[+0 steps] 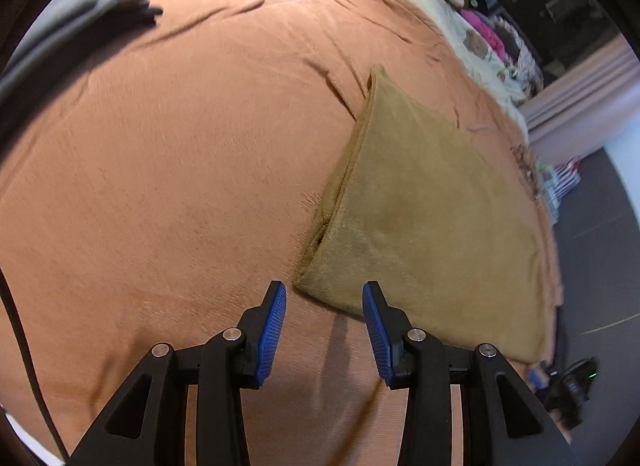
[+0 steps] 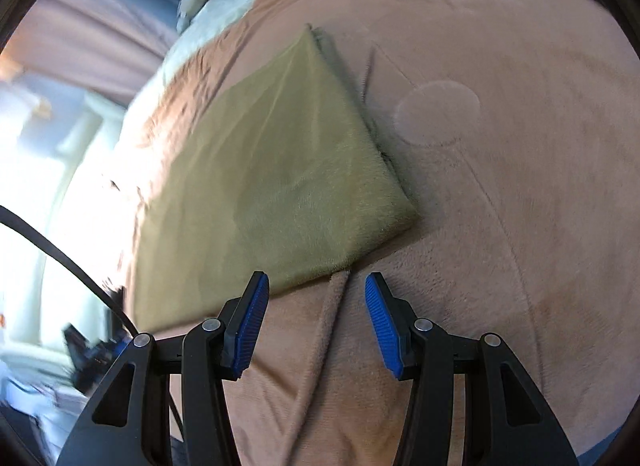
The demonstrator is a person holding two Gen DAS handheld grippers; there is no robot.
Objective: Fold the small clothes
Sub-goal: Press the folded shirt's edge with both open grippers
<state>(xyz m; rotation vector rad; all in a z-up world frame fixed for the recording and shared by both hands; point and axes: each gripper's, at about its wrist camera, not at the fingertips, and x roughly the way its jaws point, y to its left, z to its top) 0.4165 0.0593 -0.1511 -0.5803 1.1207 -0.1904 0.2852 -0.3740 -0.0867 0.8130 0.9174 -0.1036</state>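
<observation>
An olive-tan cloth (image 1: 424, 217) lies folded flat on the orange-brown blanket (image 1: 180, 169), its layered edges showing along its left side. My left gripper (image 1: 324, 298) is open and empty, hovering just short of the cloth's near corner. In the right wrist view the same cloth (image 2: 272, 185) lies ahead and to the left. My right gripper (image 2: 316, 286) is open and empty, just short of the cloth's near edge, above a ridge in the blanket (image 2: 500, 185).
A grey garment (image 1: 92, 13) lies at the blanket's far left. Cream bedding and colourful items (image 1: 484, 33) lie along the far side. The bed edge drops to a dark floor (image 1: 596, 266) on the right. A black cable (image 2: 68, 262) runs at left.
</observation>
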